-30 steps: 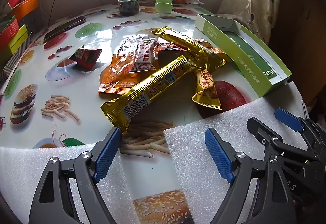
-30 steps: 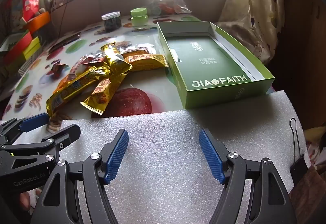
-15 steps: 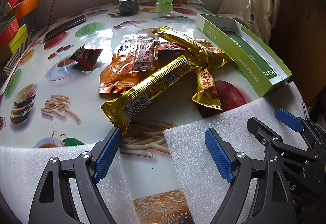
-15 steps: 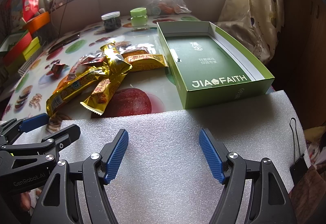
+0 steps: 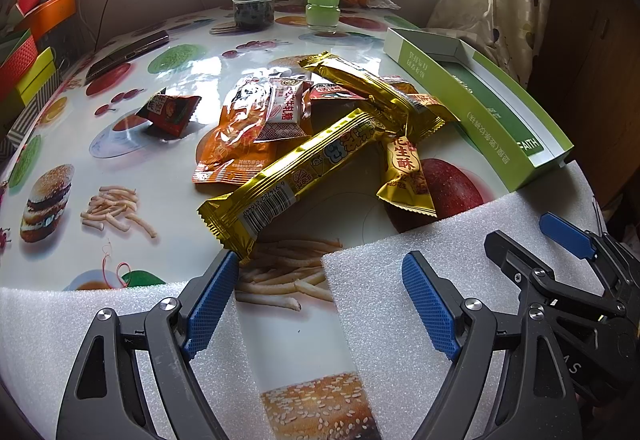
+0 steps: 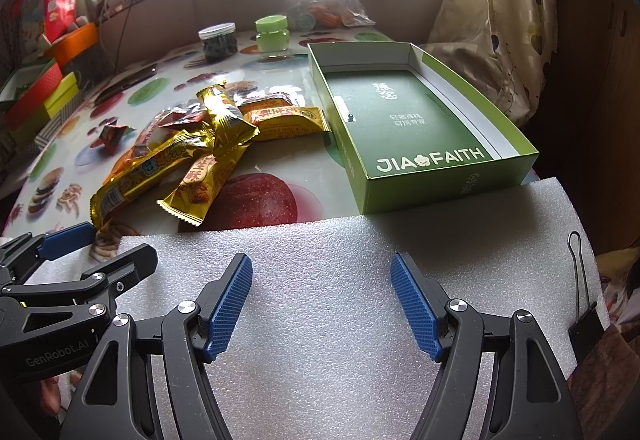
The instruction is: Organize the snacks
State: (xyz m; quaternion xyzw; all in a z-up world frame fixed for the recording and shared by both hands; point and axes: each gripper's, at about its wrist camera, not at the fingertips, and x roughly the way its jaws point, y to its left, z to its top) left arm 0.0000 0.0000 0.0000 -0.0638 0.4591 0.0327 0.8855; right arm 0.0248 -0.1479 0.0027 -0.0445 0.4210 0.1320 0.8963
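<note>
My left gripper (image 5: pixel 320 304) is spread wide and empty over the white foam sheet (image 6: pixel 340 280); the right gripper (image 6: pixel 322 304) is likewise apart, holding nothing, beside it. Just ahead of my left one, nearly touching its left finger, lies the long gold bar (image 5: pixel 292 180), with the snack pile (image 5: pixel 320 112) heaped behind it (wrappers overlap, hard to separate). The green box (image 6: pixel 440 196) sits straight ahead of my right gripper, empty. Risks as I judge them: glossy foil slipping out of a pinch, the bar dragging the small gold packet (image 5: pixel 404 172) lying against it, or a finger snagging the foam edge and shoving the light box.
</note>
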